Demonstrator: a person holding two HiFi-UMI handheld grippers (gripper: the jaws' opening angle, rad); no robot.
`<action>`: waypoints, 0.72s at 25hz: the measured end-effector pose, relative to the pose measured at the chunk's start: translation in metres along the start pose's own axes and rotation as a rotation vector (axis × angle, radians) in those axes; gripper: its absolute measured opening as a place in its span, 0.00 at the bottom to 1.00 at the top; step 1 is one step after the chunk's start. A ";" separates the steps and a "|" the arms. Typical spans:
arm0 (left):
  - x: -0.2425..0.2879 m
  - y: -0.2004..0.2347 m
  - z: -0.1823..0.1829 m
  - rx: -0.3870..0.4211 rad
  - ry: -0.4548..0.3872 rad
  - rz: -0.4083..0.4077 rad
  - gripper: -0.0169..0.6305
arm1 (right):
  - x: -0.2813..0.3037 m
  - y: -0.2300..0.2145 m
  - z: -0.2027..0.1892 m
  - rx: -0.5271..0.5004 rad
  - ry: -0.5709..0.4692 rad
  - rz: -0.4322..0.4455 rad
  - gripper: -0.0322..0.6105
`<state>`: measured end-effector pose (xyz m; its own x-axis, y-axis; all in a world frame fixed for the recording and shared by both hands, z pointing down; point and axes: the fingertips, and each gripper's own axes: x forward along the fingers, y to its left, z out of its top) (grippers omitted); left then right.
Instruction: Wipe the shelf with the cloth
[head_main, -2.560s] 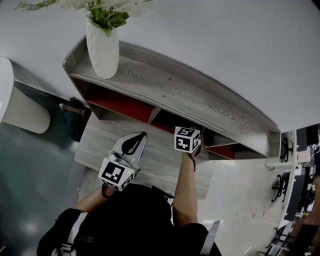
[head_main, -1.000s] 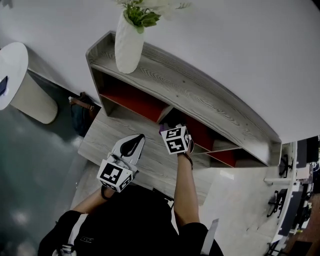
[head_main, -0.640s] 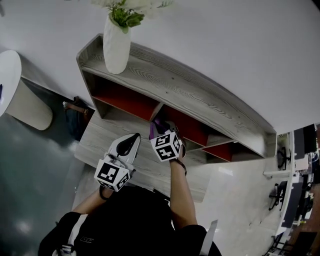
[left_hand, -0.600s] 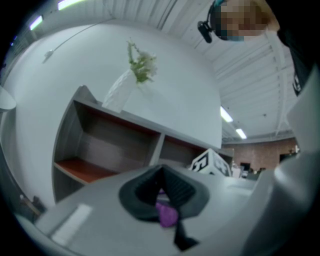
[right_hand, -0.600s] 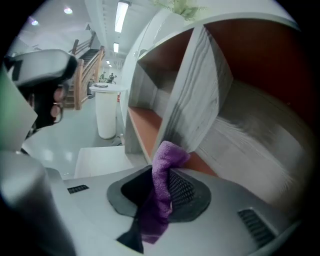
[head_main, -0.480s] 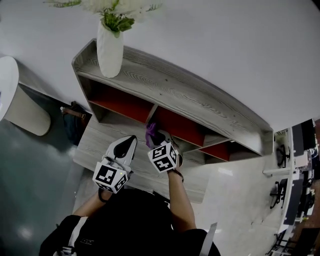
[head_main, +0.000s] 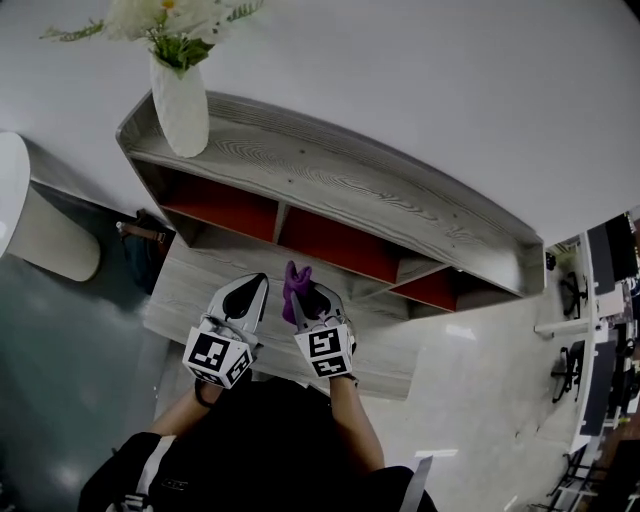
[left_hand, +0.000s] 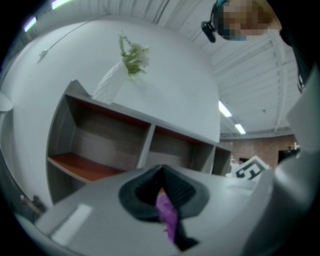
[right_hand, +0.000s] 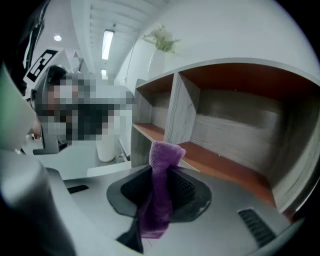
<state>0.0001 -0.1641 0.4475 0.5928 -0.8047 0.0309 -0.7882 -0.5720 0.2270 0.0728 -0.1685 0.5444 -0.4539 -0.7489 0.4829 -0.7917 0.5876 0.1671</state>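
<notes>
Right hand-held gripper (right_hand: 160, 192) clamps the purple cloth (right_hand: 162, 155), free end toward the shelf (right_hand: 220, 165) at 12 o'clock, seemingly ready for wiping.

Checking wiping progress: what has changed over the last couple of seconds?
The right gripper, shut on the purple cloth, drew back leftward out of the shelf toward the person, ending beside the left gripper. The left gripper, shelf and vase stayed put.

My left gripper (left_hand: 161, 190) pinches a thin purple cloth strip (left_hand: 167, 220). Beyond stands a grey wooden shelf (left_hand: 145, 147) with red-brown boards.
</notes>
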 end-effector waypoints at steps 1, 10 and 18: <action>0.002 -0.004 -0.001 0.004 0.002 -0.002 0.03 | -0.006 -0.002 0.000 0.031 -0.025 -0.005 0.18; 0.016 -0.032 -0.007 0.030 0.009 -0.017 0.03 | -0.070 -0.044 0.013 0.292 -0.252 -0.170 0.18; 0.021 -0.040 -0.011 0.044 0.007 -0.033 0.03 | -0.102 -0.061 0.006 0.370 -0.349 -0.290 0.18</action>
<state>0.0459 -0.1563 0.4493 0.6198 -0.7842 0.0311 -0.7746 -0.6048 0.1849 0.1650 -0.1302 0.4796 -0.2552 -0.9567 0.1401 -0.9654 0.2441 -0.0912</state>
